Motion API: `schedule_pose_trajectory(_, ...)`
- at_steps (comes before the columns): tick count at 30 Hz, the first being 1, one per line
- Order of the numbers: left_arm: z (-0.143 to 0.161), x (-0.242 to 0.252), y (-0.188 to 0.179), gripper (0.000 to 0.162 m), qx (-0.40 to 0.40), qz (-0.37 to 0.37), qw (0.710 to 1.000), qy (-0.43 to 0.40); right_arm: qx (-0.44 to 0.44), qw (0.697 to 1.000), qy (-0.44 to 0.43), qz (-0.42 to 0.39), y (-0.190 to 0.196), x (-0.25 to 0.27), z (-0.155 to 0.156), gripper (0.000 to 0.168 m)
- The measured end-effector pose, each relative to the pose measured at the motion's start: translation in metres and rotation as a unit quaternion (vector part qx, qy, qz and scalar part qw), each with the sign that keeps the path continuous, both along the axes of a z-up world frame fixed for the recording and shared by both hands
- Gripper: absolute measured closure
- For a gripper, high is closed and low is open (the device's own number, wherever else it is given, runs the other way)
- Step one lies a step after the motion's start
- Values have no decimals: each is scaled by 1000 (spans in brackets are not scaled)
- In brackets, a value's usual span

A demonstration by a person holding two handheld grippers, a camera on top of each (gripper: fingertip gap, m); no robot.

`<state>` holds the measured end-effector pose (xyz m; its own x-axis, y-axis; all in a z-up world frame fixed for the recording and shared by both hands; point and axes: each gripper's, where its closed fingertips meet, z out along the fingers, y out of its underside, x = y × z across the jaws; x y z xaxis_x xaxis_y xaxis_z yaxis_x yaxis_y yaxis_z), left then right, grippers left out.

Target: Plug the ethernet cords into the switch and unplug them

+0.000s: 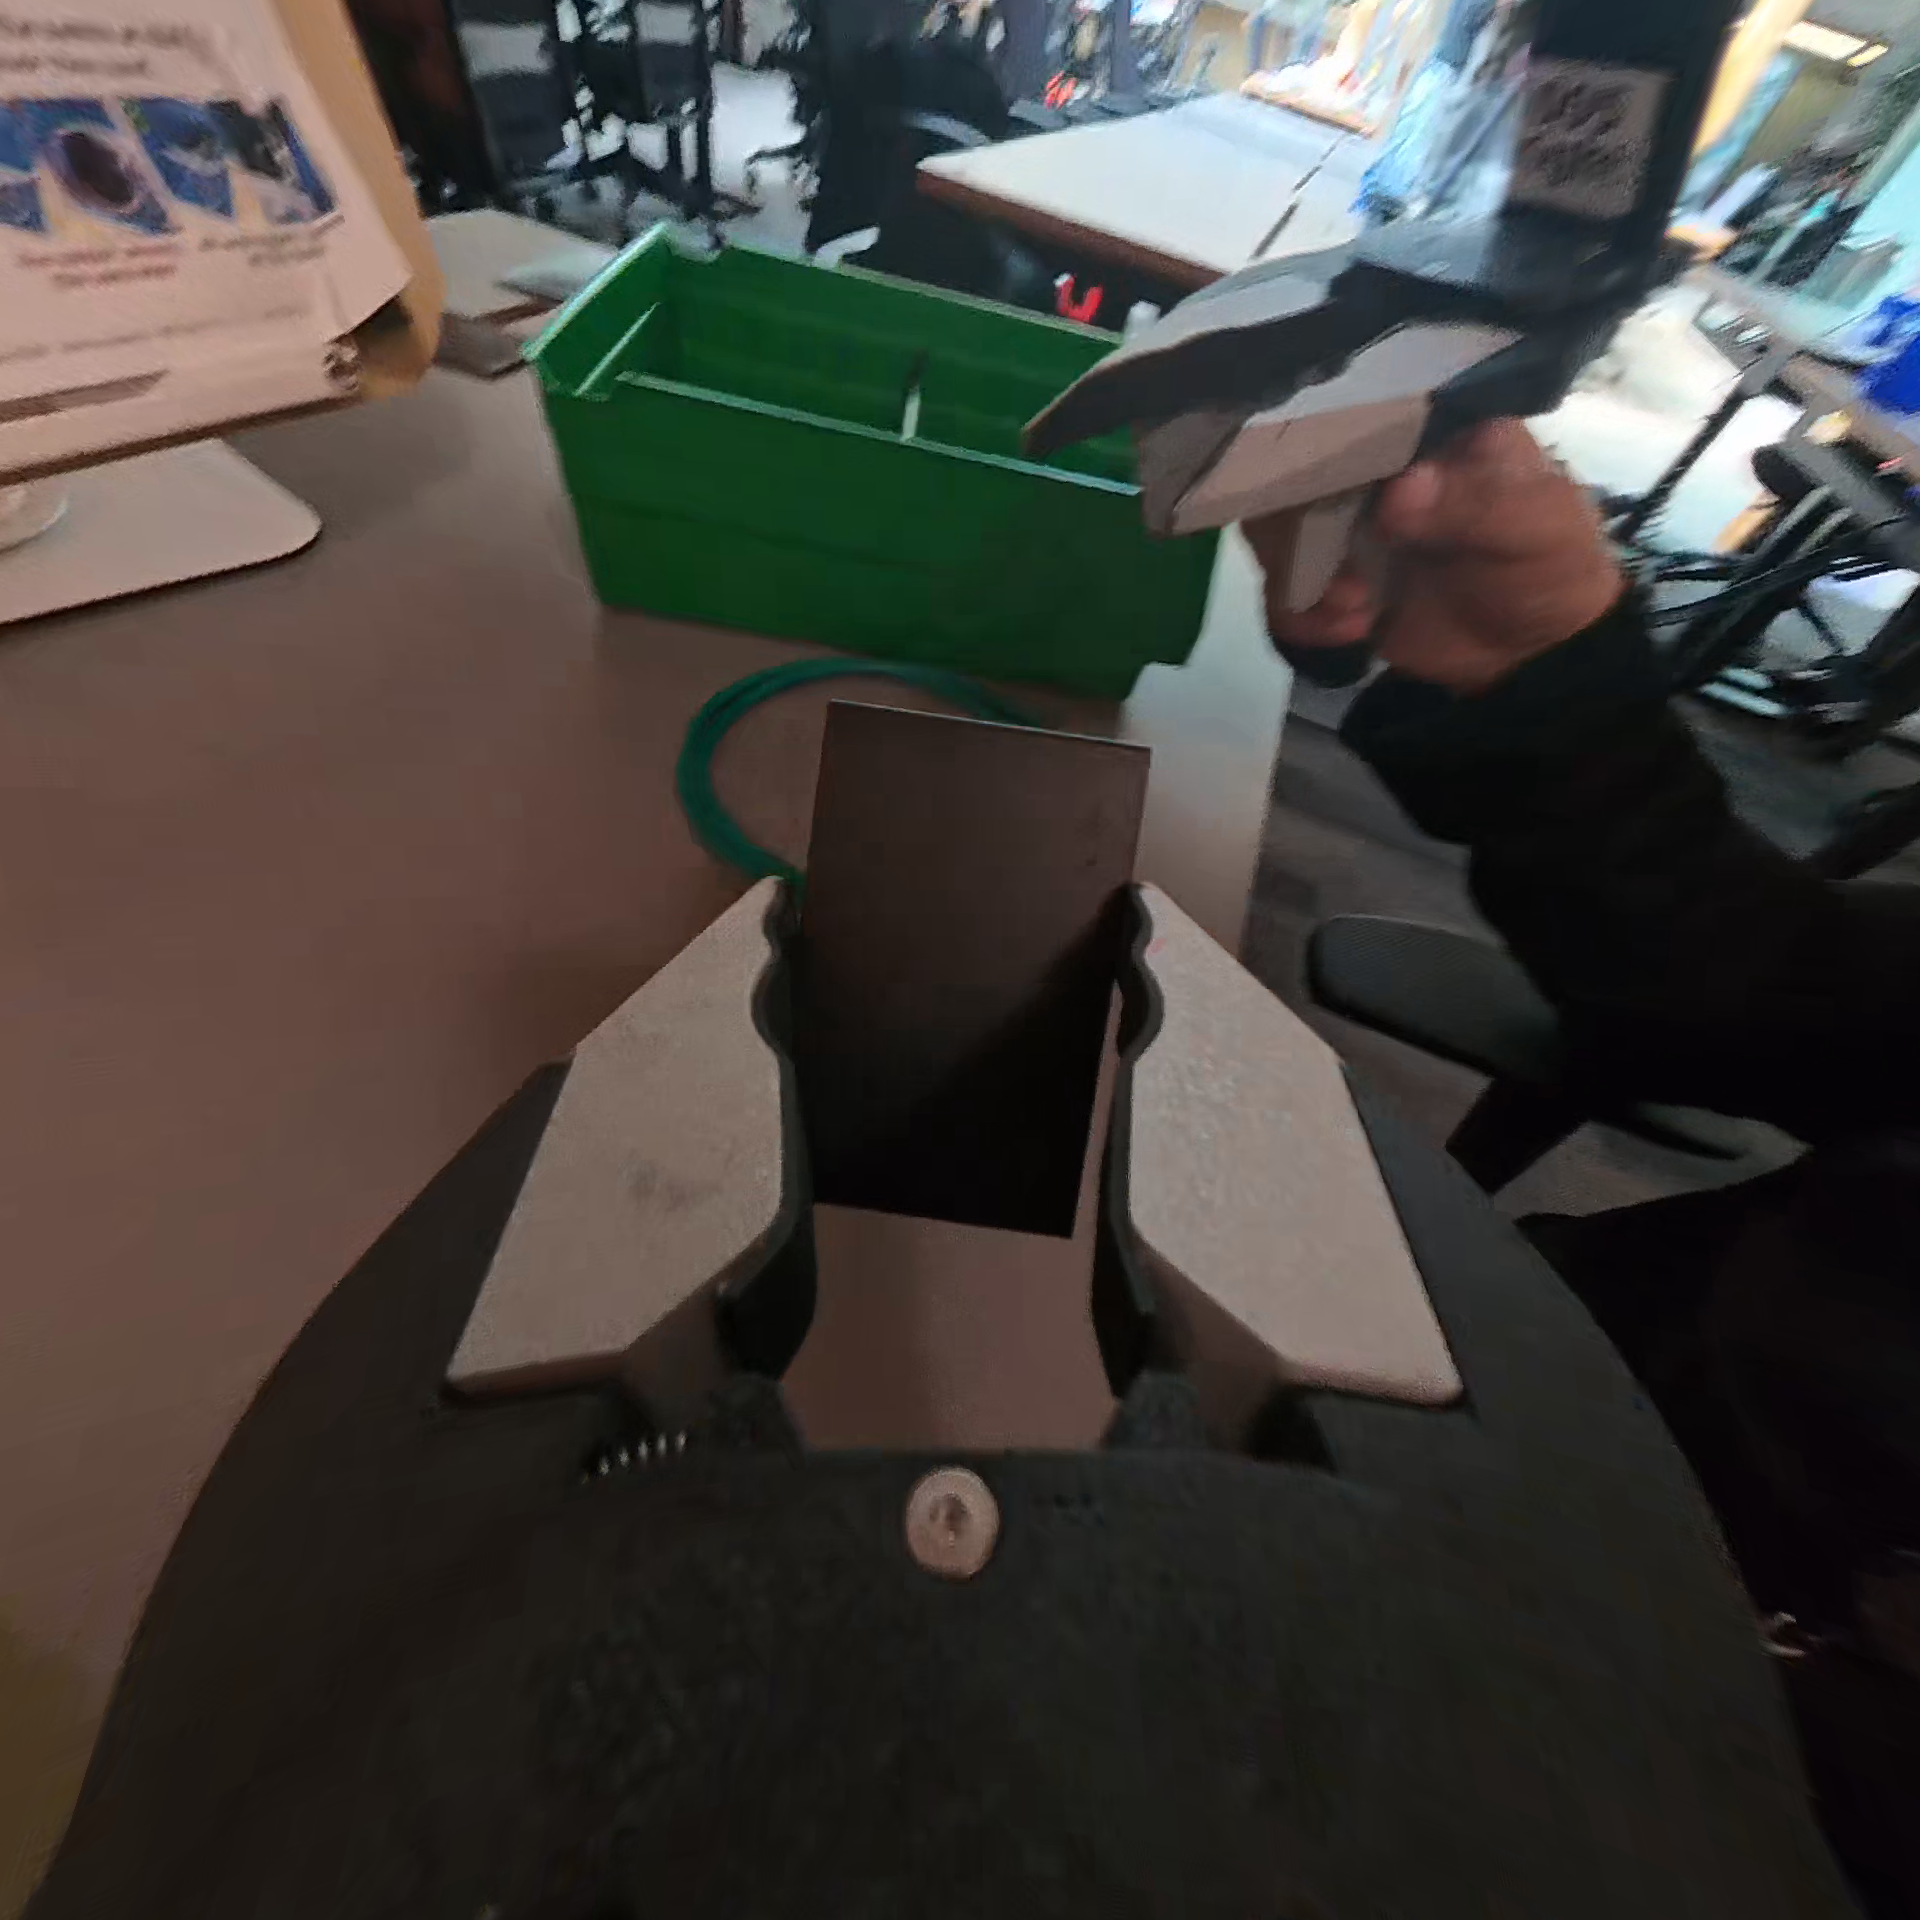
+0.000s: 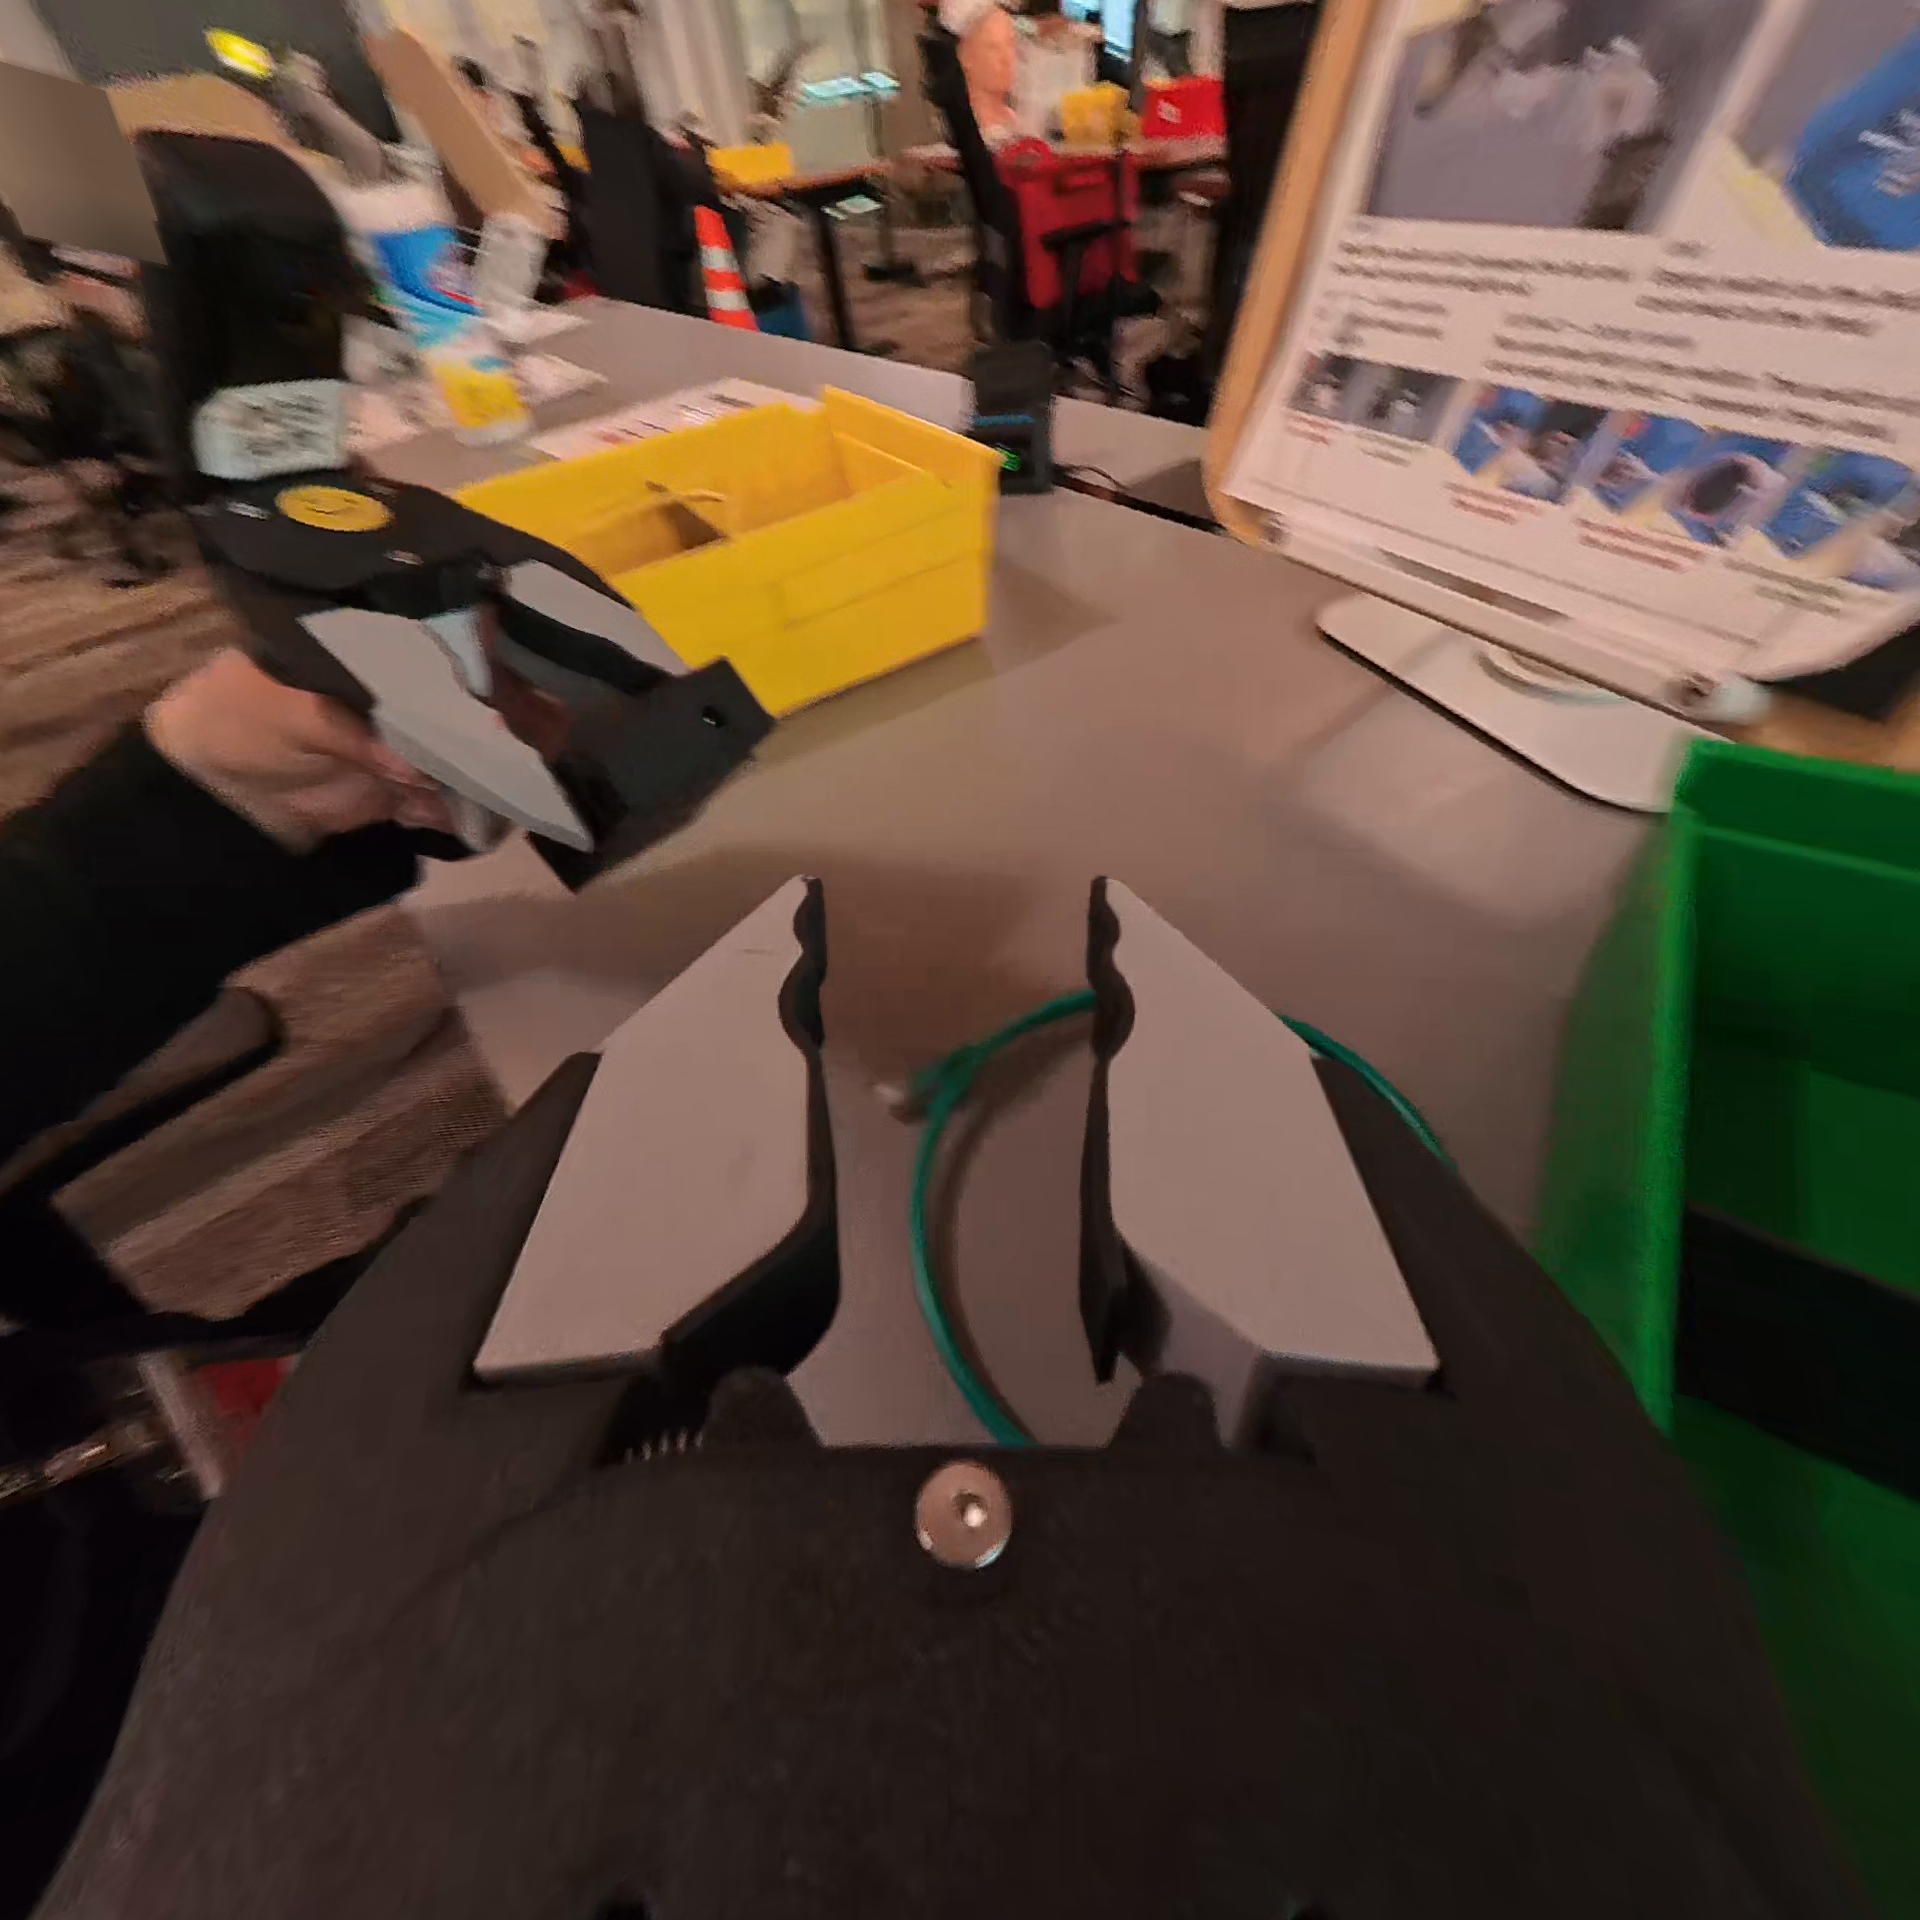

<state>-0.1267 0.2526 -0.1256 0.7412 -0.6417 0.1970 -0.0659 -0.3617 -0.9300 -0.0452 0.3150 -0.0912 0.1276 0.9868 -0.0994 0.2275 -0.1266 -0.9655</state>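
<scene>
My left gripper [image 1: 956, 899] is shut on a black rectangular switch [image 1: 966, 1018] and holds it up off the table. In the right wrist view the left gripper [image 2: 634, 753] holds the switch [image 2: 675, 743] at the left, above the table's edge. A green ethernet cord [image 2: 930, 1174] lies coiled on the table under my right gripper [image 2: 956, 904], which is open and empty; the cord's clear plug [image 2: 899, 1101] shows between the fingers. In the left wrist view the cord [image 1: 701, 774] loops behind the switch, and the right gripper [image 1: 1101, 478] hovers at the upper right.
A green bin [image 1: 873, 520] stands behind the cord and shows at the right in the right wrist view [image 2: 1787, 1039]. A yellow bin [image 2: 821, 561] sits farther back. A poster board [image 2: 1579, 312] leans over a monitor's silver base [image 2: 1486, 686]. The grey table [image 2: 1143, 779] ends near an office chair [image 1: 1455, 997].
</scene>
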Motion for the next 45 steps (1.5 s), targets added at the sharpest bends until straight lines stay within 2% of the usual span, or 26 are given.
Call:
schedule_pose_trajectory(5,22,41,-34,101,10,-93,993,-74,4,985,68,160,-73,-17,27,103)
schedule_pose_trajectory(8,30,59,-54,101,-4,-157,979,-131,14,972,85,220,-101,-17,33,98)
schedule_pose_trajectory(11,29,72,-72,101,-26,-217,965,-145,31,961,101,255,-115,-12,38,100)
schedule_pose_trajectory(14,29,81,-86,101,-40,-266,949,-162,56,941,90,321,-138,-3,30,113)
schedule_pose_trajectory(17,25,86,-89,100,-64,-292,937,-181,88,936,73,333,-147,-5,20,106)
schedule_pose_trajectory(21,18,95,-93,100,-94,-323,920,-203,111,924,55,361,-163,-9,7,106)
schedule_pose_trajectory(23,18,99,-96,100,-105,-337,910,-217,129,913,45,385,-173,-8,0,121)
schedule_pose_trajectory(25,14,102,-99,100,-110,-348,906,-213,151,905,42,396,-179,-7,-4,125)
schedule_pose_trajectory(33,21,99,-95,101,-106,-341,904,-236,178,904,69,383,-175,-9,2,130)
schedule_pose_trajectory(40,21,81,-80,103,-82,-285,932,-210,193,913,76,352,-164,-20,-1,138)
schedule_pose_trajectory(43,21,73,-77,116,-74,-272,937,-204,197,918,66,337,-155,-25,-7,145)
schedule_pose_trajectory(45,18,65,-71,118,-71,-250,946,-194,193,924,60,323,-145,-28,-13,145)
